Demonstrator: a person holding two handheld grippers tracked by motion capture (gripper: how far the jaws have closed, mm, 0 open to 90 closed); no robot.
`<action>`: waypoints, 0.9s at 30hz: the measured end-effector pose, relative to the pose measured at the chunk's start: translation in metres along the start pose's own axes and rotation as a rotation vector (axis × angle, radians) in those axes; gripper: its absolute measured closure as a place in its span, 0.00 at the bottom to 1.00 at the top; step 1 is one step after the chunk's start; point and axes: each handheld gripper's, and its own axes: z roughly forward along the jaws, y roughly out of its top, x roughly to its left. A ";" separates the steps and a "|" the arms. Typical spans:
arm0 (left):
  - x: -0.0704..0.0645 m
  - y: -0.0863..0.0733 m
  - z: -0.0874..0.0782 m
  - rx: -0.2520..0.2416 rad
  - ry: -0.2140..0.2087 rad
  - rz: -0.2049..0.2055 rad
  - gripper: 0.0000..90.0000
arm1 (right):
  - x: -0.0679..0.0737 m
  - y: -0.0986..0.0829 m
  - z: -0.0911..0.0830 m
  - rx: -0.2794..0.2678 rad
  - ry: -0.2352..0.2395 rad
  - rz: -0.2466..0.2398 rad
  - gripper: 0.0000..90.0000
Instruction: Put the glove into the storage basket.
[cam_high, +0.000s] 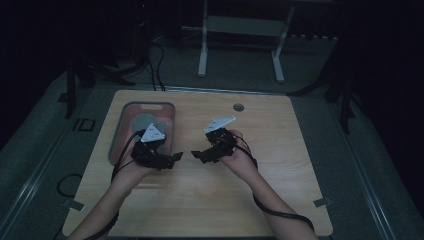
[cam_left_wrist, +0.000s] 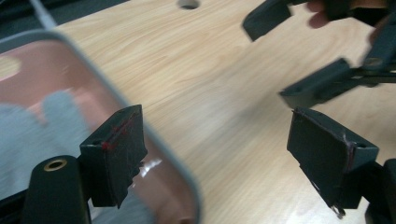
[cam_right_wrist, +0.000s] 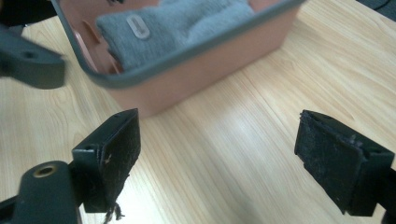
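Bare wooden tabletop (cam_high: 200, 200) surrounds both gaping tongs beside the pink tray (cam_high: 116, 145).

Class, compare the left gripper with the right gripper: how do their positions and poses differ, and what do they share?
The left gripper sits beside the pink bin; the right gripper is over bare table, farther from the bin. The left points right, the right points left, tips facing. Both are open and empty.

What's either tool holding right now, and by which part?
Nothing. The left tool and the right tool both stand open over bare table; the grey cloth lies untouched in the pink bin.
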 end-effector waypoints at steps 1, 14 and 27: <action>-0.004 0.001 0.001 0.000 -0.006 0.012 0.22 | -0.002 -0.008 -0.005 0.002 -0.008 0.003 0.16; -0.040 -0.009 0.027 -0.032 -0.133 0.094 0.22 | -0.011 -0.054 -0.024 0.023 -0.033 0.022 0.16; -0.059 -0.037 0.053 0.000 -0.262 0.107 0.22 | -0.017 -0.094 -0.021 0.032 -0.029 0.059 0.16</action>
